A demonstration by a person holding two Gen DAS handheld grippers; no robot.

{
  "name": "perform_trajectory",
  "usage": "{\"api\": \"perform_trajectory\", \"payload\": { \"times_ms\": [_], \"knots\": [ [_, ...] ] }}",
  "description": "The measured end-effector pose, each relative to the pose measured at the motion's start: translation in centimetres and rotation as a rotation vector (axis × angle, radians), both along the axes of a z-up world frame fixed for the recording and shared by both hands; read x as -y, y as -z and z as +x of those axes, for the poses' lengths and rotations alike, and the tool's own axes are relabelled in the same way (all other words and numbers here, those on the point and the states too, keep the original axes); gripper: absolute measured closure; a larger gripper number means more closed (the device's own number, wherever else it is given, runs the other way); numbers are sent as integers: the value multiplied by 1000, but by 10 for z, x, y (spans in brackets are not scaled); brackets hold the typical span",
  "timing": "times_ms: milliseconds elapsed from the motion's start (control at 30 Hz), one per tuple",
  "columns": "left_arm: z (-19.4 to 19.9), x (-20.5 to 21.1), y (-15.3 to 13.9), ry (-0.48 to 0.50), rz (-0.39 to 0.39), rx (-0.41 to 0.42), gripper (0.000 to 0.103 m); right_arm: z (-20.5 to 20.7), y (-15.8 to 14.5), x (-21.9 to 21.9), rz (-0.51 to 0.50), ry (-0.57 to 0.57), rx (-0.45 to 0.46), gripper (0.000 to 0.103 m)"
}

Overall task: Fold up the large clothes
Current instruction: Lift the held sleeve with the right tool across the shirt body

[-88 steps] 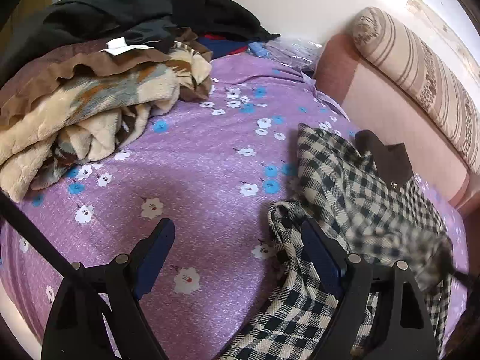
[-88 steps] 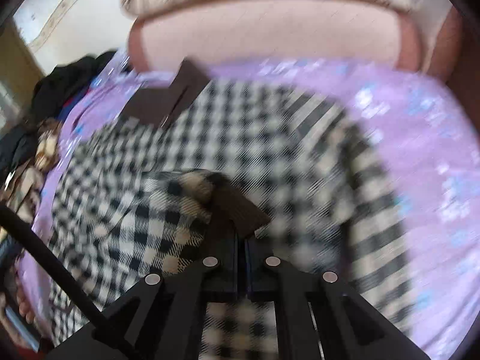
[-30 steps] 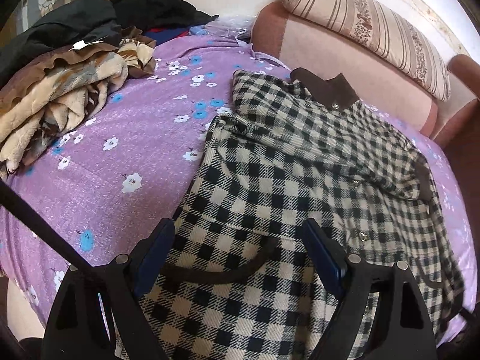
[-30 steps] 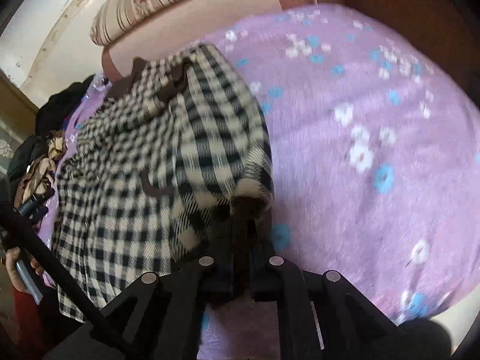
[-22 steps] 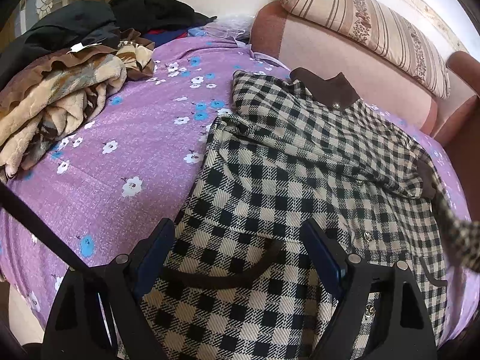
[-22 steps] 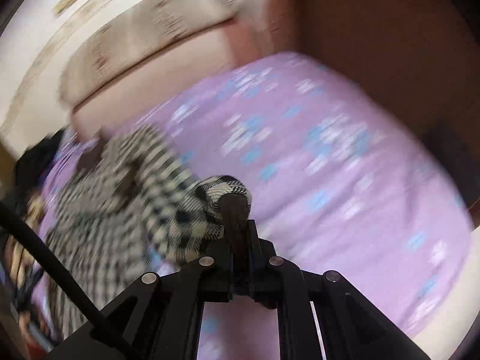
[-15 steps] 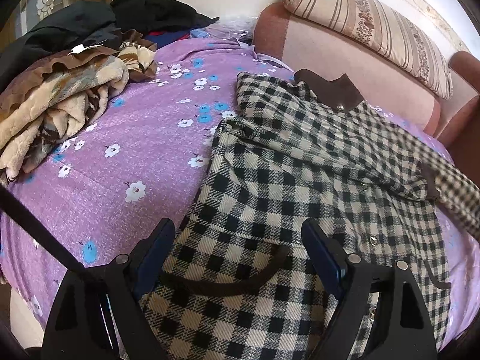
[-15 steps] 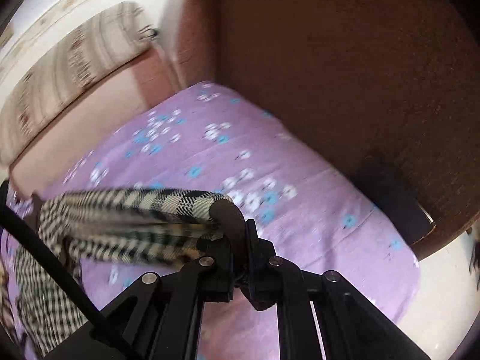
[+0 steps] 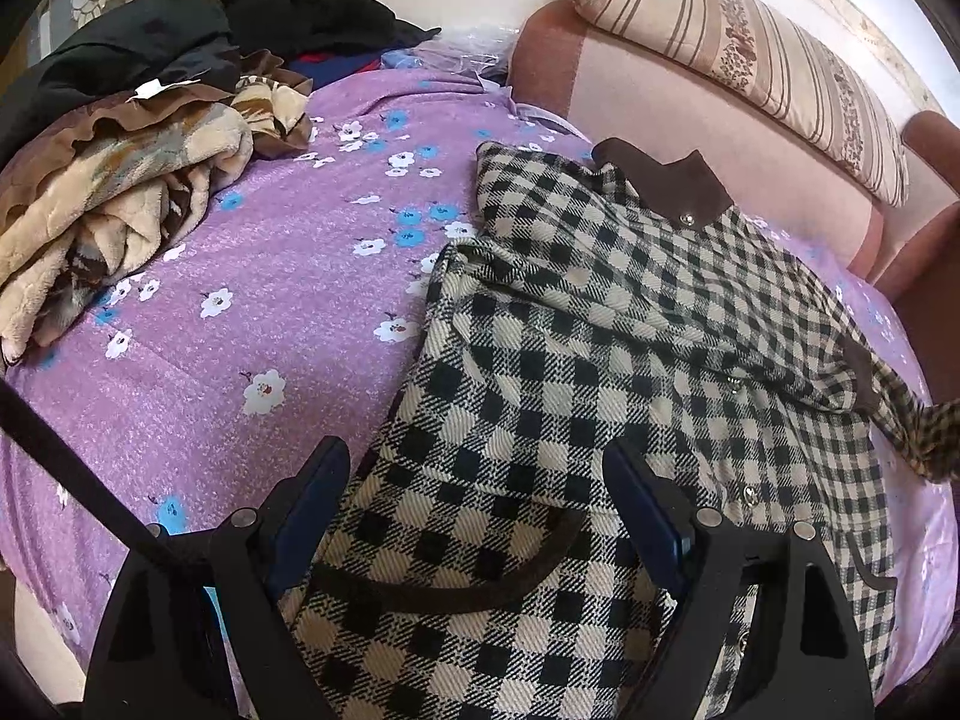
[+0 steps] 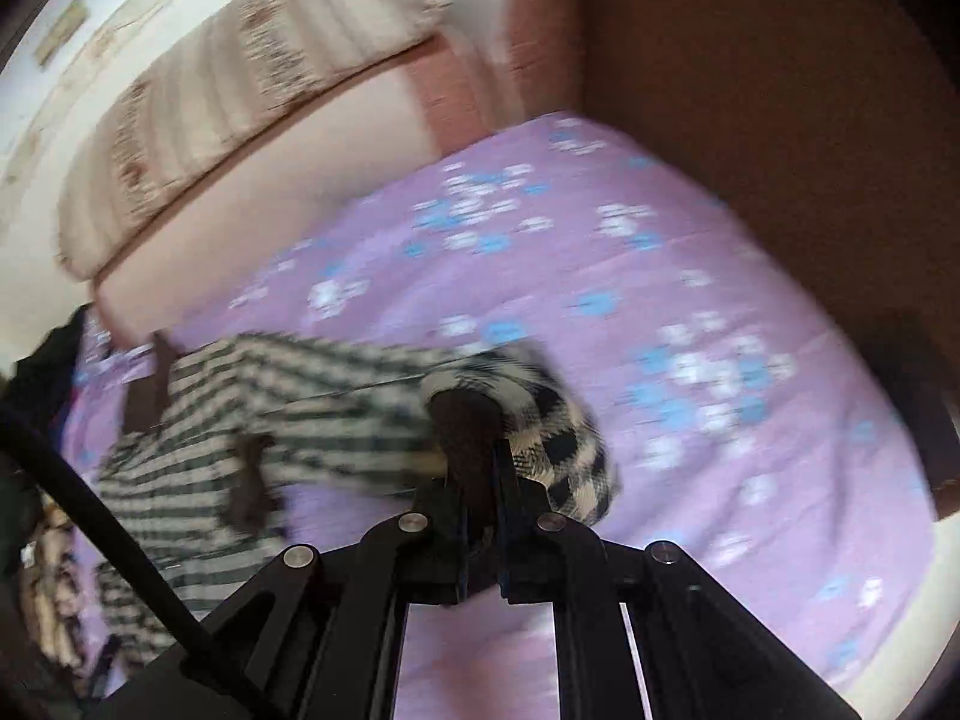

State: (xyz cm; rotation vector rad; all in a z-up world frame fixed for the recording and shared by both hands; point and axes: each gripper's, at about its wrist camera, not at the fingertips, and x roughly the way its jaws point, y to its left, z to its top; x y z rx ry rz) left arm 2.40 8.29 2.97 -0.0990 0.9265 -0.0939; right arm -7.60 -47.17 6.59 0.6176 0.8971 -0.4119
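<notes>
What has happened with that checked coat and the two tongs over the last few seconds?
The right tongs, shut on the sleeve cuff throughout, pulled the sleeve off the checked coat and out sideways over the purple sheet. The coat now lies spread flat. The left tongs stayed open above its hem.

Bright, soft daylight; left view sharp, right view motion-blurred, both fisheye-bent with dark corners.

Supporting surface is a bed covered by a purple floral sheet [image 9: 288,276]. Lying directly on it: a black-and-cream checked jacket [image 9: 570,372], spread front-up with its brown collar [image 9: 666,180] toward the pink headboard bolster [image 9: 690,114]; a heap of beige and brown blankets [image 9: 120,192] on the left; dark garments [image 9: 180,42] piled behind that heap.
</notes>
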Motion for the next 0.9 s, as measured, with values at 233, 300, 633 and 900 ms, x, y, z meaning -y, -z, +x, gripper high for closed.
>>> {"api": "perform_trajectory", "payload": {
  "times_ms": [233,300,633,900],
  "knots": [
    [4,-5,-7,0,-21,18,18,66,-13,-78,125,-145,76,96],
    [6,-6,-10,0,-20,31,18,87,-17,-105,113,-197,80,96],
    [11,-8,-12,3,-55,43,18,154,33,-207,120,-395,18,96],
    [3,16,-13,119,-91,43,18,169,85,-225,260,-465,72,55]
  ]
}}
